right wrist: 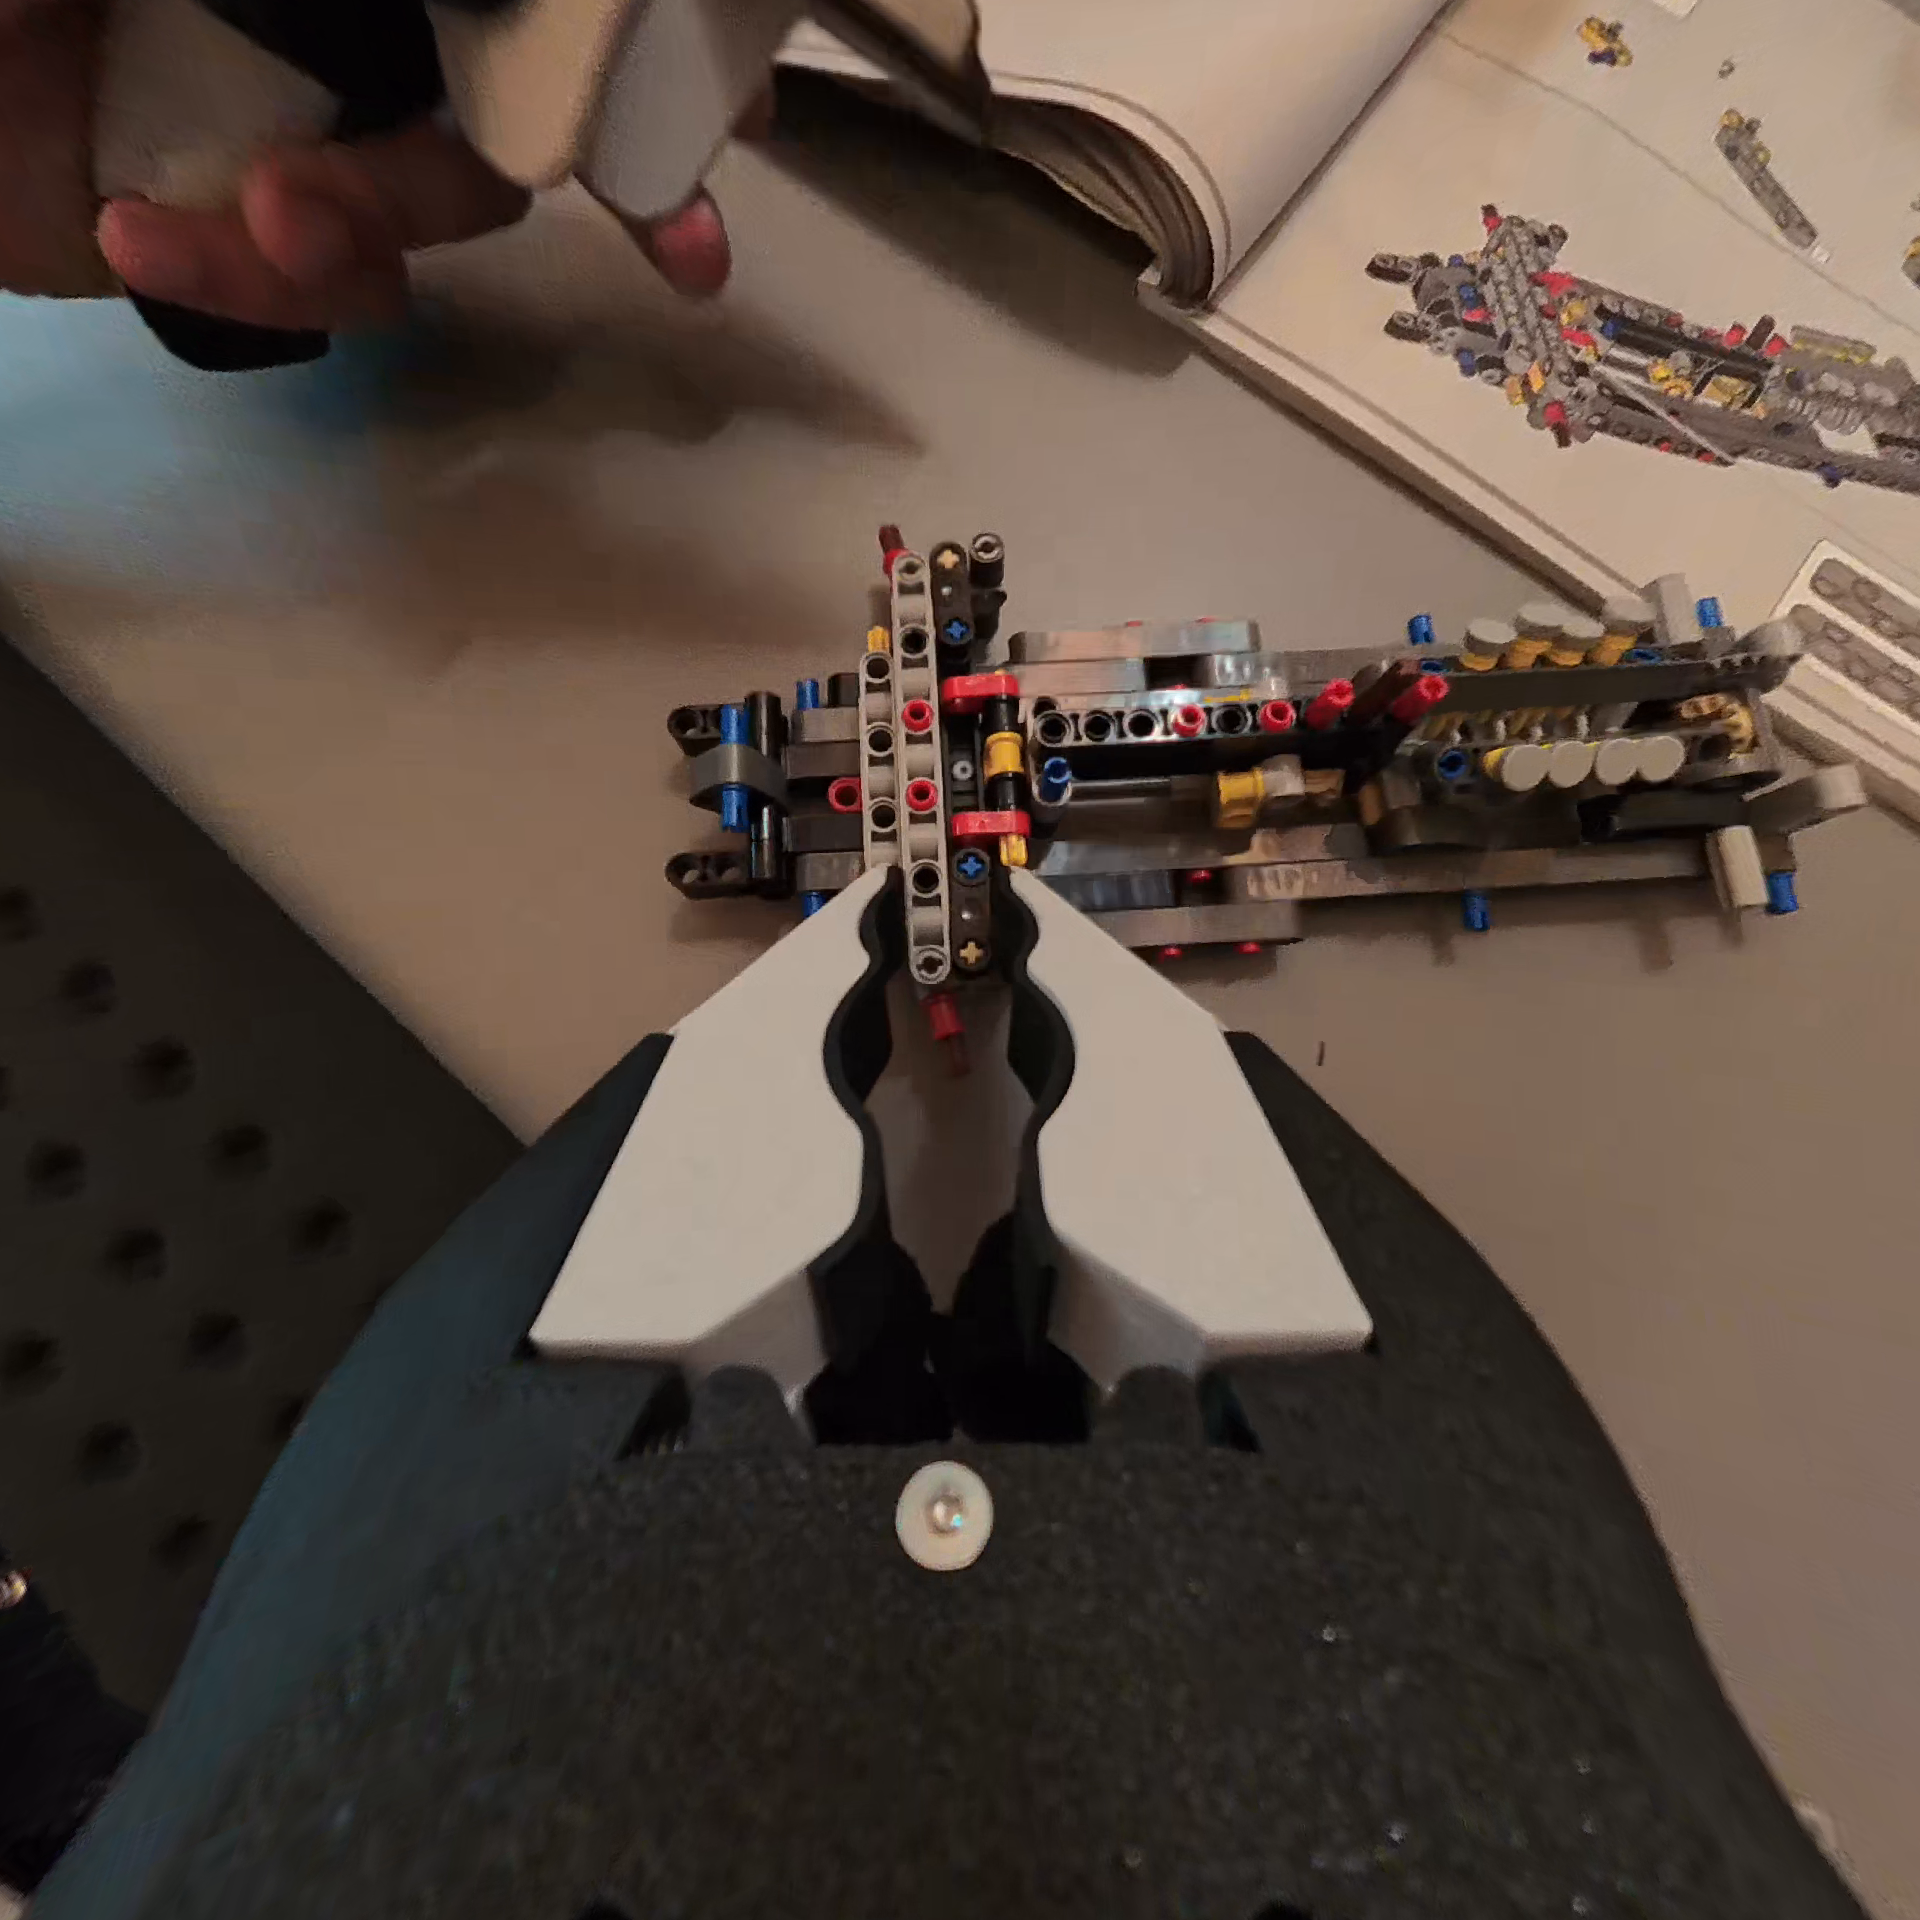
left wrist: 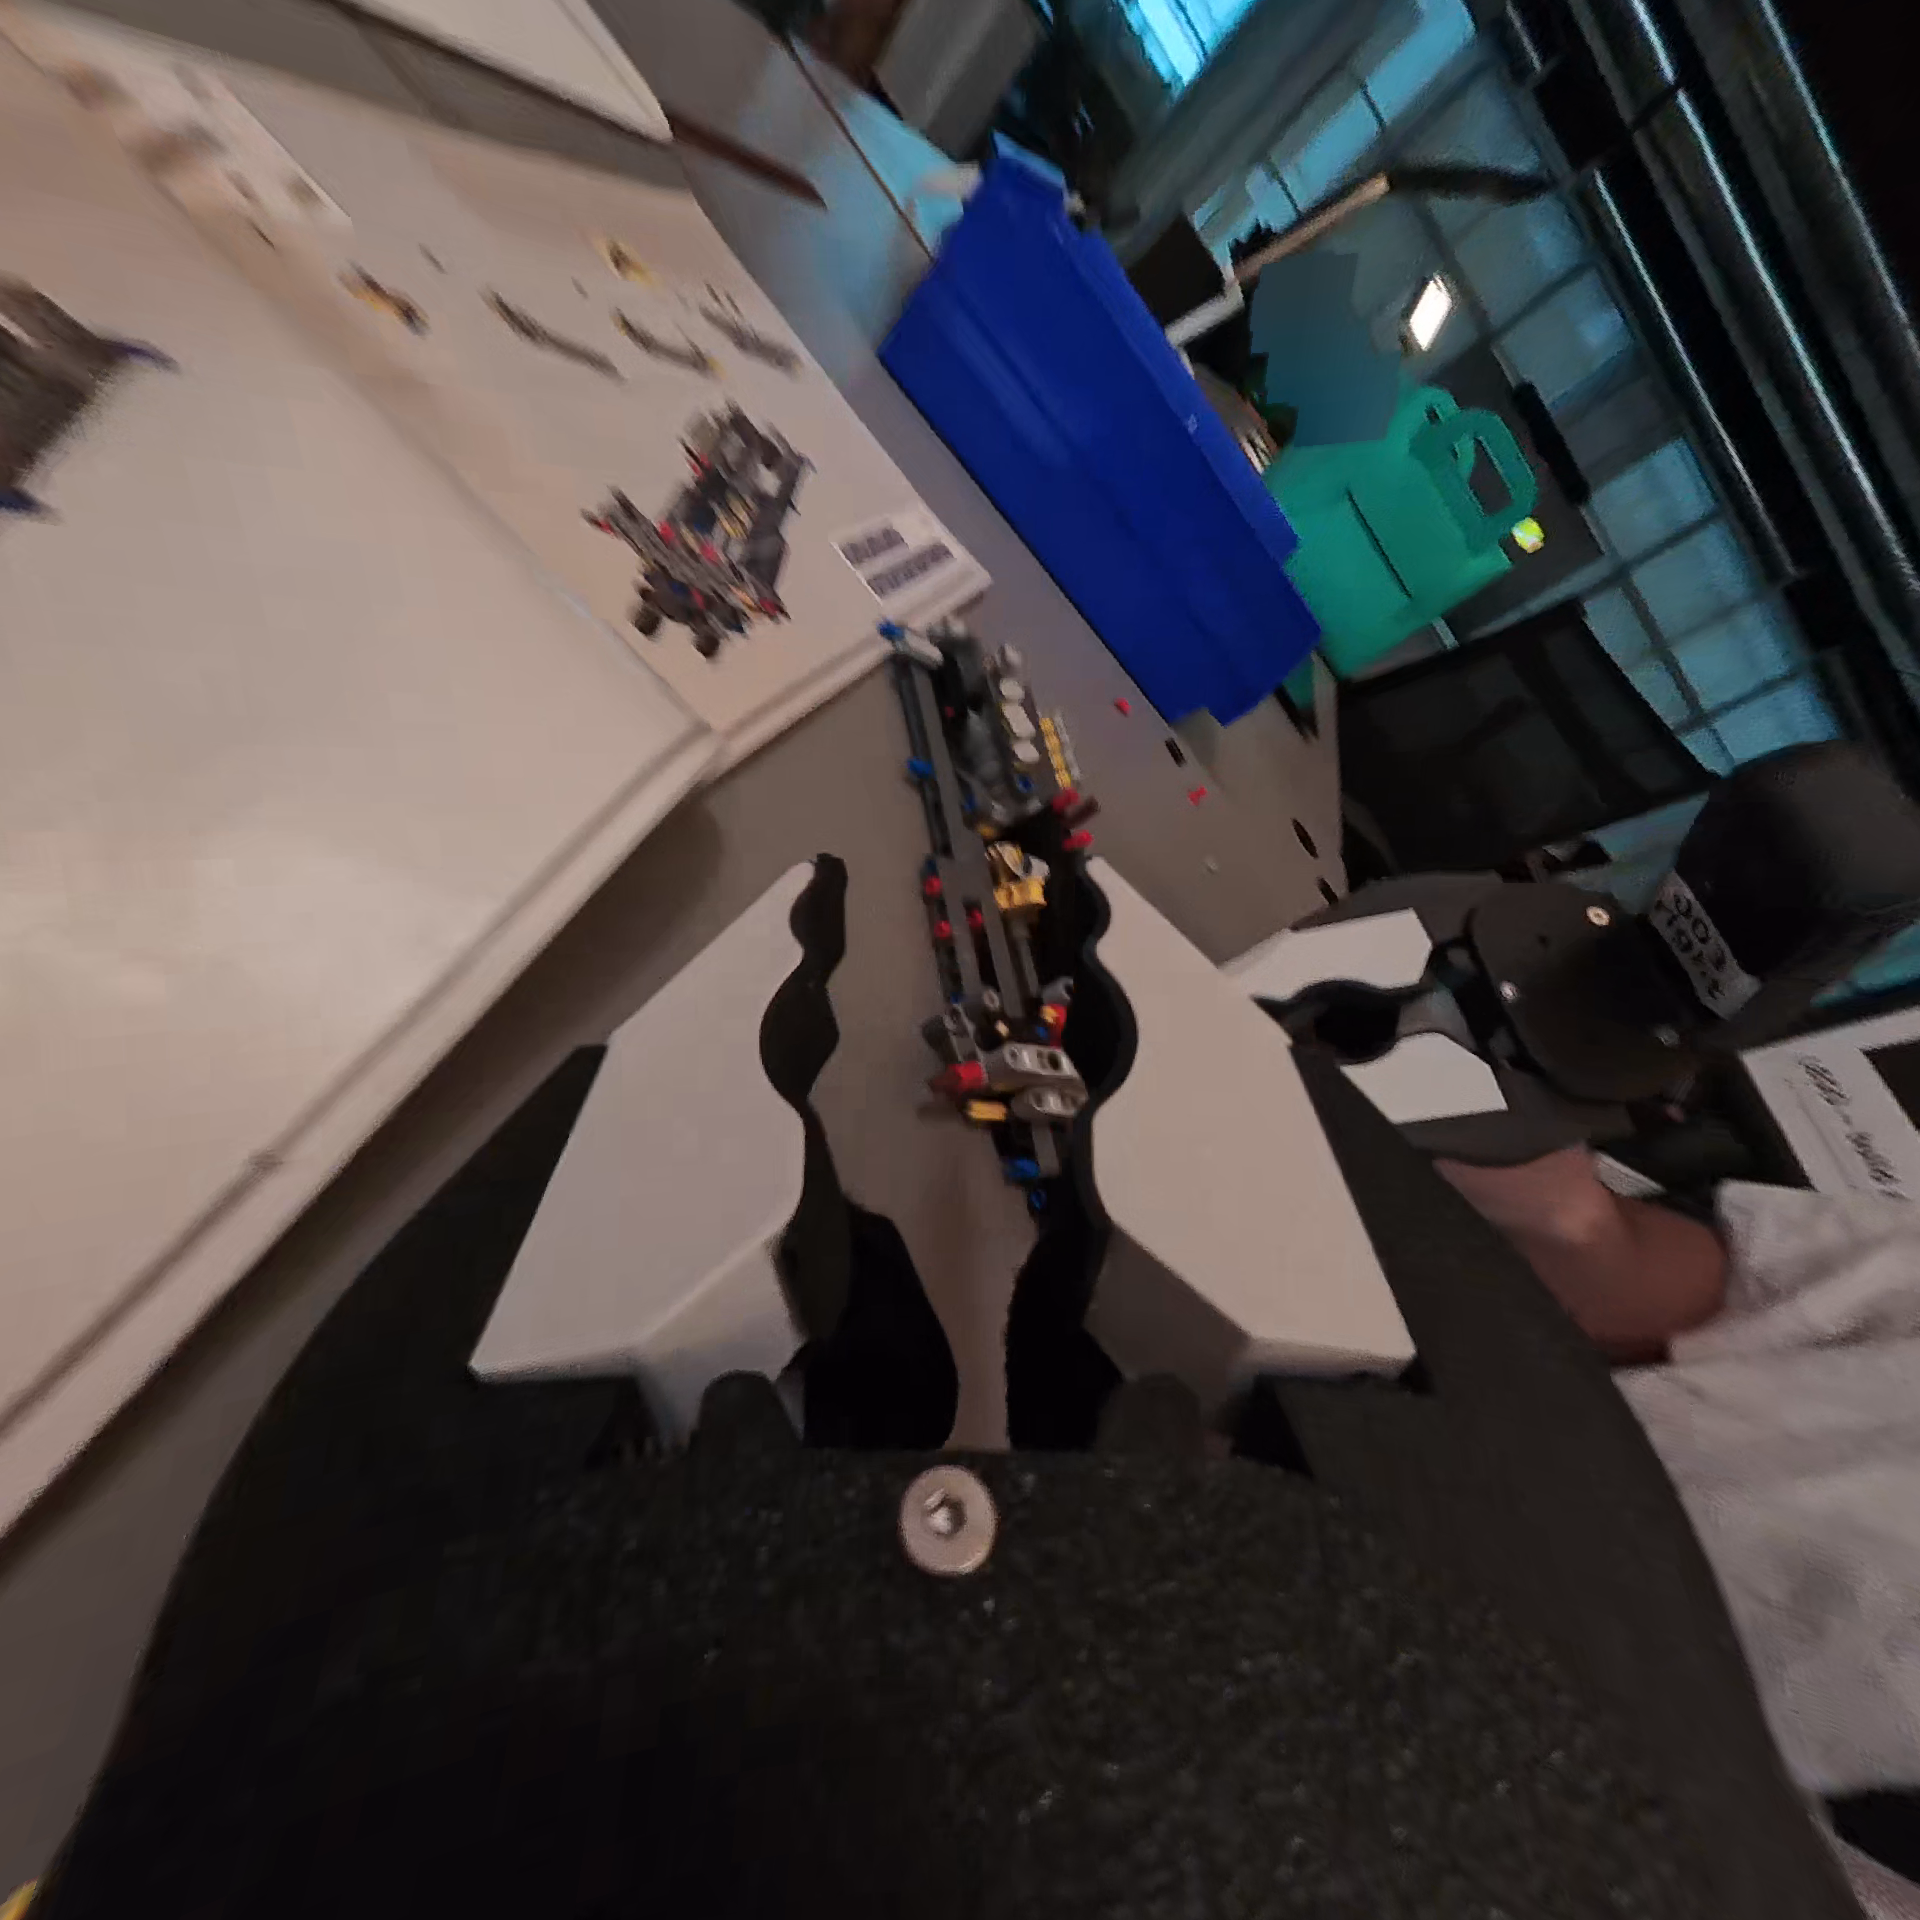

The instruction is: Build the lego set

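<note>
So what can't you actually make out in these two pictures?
- Left wrist view: the instruction booklet is motion-blurred, so its steps are unreadable.
- Left wrist view: the lego chassis is seen edge-on, its near end partly hidden by the left gripper.
- Right wrist view: the right gripper covers the crossbeam's near end, so actual contact is unclear.
- Right wrist view: the hand at top is blurred and cut off.

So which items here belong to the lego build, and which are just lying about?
Part of the job:
- lego chassis
- open instruction book
- right gripper, jaws gripping the chassis's light grey cross beam
- left gripper, open

Just lying about:
- blue bin
- green container
</note>
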A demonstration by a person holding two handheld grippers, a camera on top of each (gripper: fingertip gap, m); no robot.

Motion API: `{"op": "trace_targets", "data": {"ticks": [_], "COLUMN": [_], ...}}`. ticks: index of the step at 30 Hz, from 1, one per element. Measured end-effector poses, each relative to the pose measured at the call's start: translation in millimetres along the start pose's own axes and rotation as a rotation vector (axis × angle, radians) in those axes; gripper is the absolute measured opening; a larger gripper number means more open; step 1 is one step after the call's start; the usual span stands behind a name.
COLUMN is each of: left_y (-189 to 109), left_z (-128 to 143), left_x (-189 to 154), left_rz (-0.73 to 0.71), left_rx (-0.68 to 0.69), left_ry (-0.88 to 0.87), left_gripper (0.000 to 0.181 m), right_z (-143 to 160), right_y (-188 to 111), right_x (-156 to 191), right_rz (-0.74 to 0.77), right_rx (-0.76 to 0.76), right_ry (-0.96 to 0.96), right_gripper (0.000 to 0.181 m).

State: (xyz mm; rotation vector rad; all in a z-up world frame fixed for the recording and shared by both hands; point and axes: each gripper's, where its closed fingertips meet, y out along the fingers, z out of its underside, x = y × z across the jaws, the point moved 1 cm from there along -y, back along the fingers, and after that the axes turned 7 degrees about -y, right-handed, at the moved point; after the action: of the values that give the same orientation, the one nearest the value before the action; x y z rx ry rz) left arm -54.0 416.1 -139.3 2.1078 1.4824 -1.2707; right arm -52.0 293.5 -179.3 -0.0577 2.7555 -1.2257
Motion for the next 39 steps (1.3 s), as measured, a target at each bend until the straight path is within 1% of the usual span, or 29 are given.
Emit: {"op": "trace_targets", "data": {"ticks": [3,6,10,12,14,16,17,19,21,23,26,28,30,31,34,39], "left_y": [-17,-33,-47,-50,-52,-56,-58,-61,-64,-63,-59,-52,-48,-46,-35,-30], "left_z": [-24,-43,-56,-57,-63,-79,-89,-109,-121,-121,-105,-92,-85,-83,-73,-66], "left_x": [10,14,18,22,28,33,32,28,27,30,39,38,40,40,33,36], "left_rz": [-0.065,-0.11,-0.157,-0.188,-0.234,-0.286,-0.304,-0.335,-0.395,-0.435,-0.476,-0.472,-0.497,-0.492,-0.412,-0.42], "left_rx": [-0.129,-0.236,-0.304,-0.303,-0.313,-0.344,-0.357,-0.386,-0.405,-0.418,-0.414,-0.329,-0.275,-0.254,-0.176,-0.137], "left_ry": [0.06,0.121,0.189,0.222,0.258,0.282,0.288,0.329,0.395,0.453,0.51,0.553,0.604,0.619,0.608,0.621], "left_gripper": [0.035,0.032,0.032,0.032,0.032,0.033,0.034,0.034,0.03,0.026,0.023,0.023,0.02,0.02,0.02,0.018], "right_z": [-6,-8,-13,-25,-42,-58,-62,-55,-46,-43,-33,-33,-33,-33,-31,-29], "right_y": [5,11,11,-1,-24,-43,-47,-43,-43,-50,-47,-41,-36,-34,-32,-31], "right_x": [3,7,9,7,-13,-38,-54,-87,-107,-113,-113,-110,-108,-108,-108,-110], "right_rz": [-0.007,-0.008,-0.037,-0.095,-0.102,-0.124,-0.113,-0.038,0.045,0.095,0.122,0.098,0.082,0.086,0.081,0.088], "right_rx": [0.016,0.031,-0.014,-0.093,-0.207,-0.347,-0.408,-0.479,-0.557,-0.63,-0.59,-0.583,-0.562,-0.558,-0.546,-0.544], "right_ry": [0.068,0.08,0.104,0.111,0.132,0.142,0.147,0.135,0.121,0.1,0.058,0.047,0.051,0.04,0.033,0.038], "right_gripper": [0.015,0.015,0.015,0.018,0.019,0.02,0.022,0.023,0.023,0.023,0.02,0.018,0.018,0.018,0.019,0.019]}}
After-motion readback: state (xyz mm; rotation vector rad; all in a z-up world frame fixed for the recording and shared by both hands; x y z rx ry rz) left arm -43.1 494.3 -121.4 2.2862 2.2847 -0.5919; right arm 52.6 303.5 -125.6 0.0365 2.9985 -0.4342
